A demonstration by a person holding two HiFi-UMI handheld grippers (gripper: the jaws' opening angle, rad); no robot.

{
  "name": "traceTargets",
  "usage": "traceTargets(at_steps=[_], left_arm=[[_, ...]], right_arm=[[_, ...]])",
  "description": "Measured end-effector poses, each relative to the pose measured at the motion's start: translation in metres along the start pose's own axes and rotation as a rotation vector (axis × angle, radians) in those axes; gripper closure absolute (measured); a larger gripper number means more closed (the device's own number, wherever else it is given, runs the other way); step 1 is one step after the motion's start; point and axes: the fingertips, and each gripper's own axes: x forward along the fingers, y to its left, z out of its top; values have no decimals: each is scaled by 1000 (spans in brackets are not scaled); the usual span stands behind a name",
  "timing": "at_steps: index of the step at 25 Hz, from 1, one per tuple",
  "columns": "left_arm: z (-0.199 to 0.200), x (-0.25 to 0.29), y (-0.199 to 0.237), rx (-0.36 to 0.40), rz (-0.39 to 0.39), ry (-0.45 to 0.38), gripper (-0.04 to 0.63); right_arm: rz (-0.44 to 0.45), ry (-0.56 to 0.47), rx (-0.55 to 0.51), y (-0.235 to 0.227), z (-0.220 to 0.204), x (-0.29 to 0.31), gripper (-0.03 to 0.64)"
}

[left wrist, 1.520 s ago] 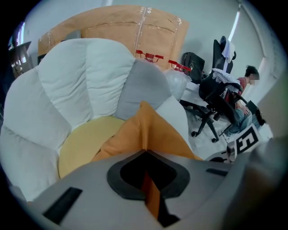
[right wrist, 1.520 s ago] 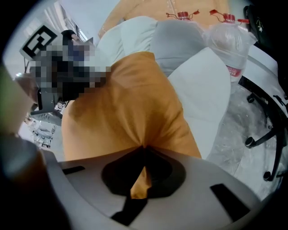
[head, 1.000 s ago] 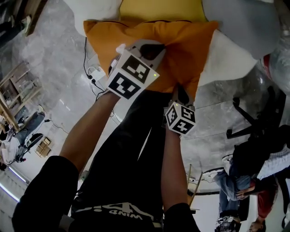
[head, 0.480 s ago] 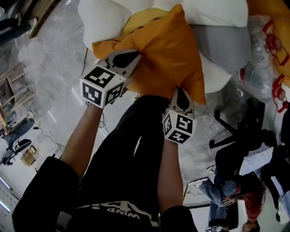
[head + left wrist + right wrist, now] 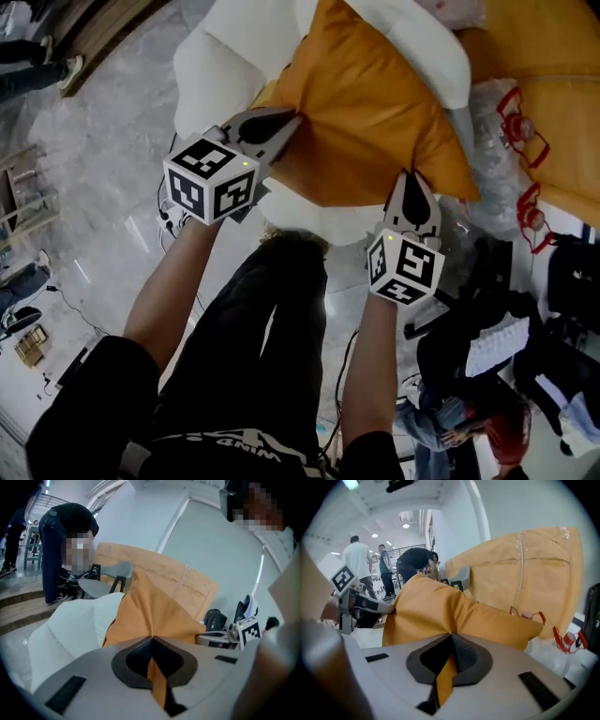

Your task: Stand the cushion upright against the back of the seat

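An orange cushion (image 5: 366, 103) hangs lifted over the white armchair (image 5: 216, 66), held by both grippers at its near corners. My left gripper (image 5: 292, 120) is shut on the cushion's left corner, with orange cloth (image 5: 157, 686) pinched between its jaws. At the cushion's right corner, my right gripper (image 5: 413, 178) is shut, and a fold of the fabric (image 5: 444, 679) runs through its jaws. The cushion (image 5: 150, 613) fills the middle of the left gripper view, and the cushion (image 5: 440, 616) also spreads across the right gripper view. The chair's white back (image 5: 431, 47) rises behind it.
A large tan padded piece (image 5: 529, 569) stands at the right, beside clear plastic wrap with red handles (image 5: 520, 141). People stand and sit around: one bent over (image 5: 65, 550), others far off (image 5: 356, 559). A black office chair (image 5: 487, 272) and cables (image 5: 164, 211) lie on the marble floor.
Both grippers have risen with the cushion, swinging it up from lying flat on the seat and turning it toward the chair back. My right hand moved out to the right.
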Motion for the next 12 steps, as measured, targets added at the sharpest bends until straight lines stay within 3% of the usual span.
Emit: traceTargets(at_steps=[6, 12], left_arm=[[62, 10, 17, -7, -15, -131, 586], [101, 21, 51, -16, 23, -207, 586]], right_arm=[[27, -144, -102, -15, 102, 41, 591], [53, -217, -161, -10, 162, 86, 591]])
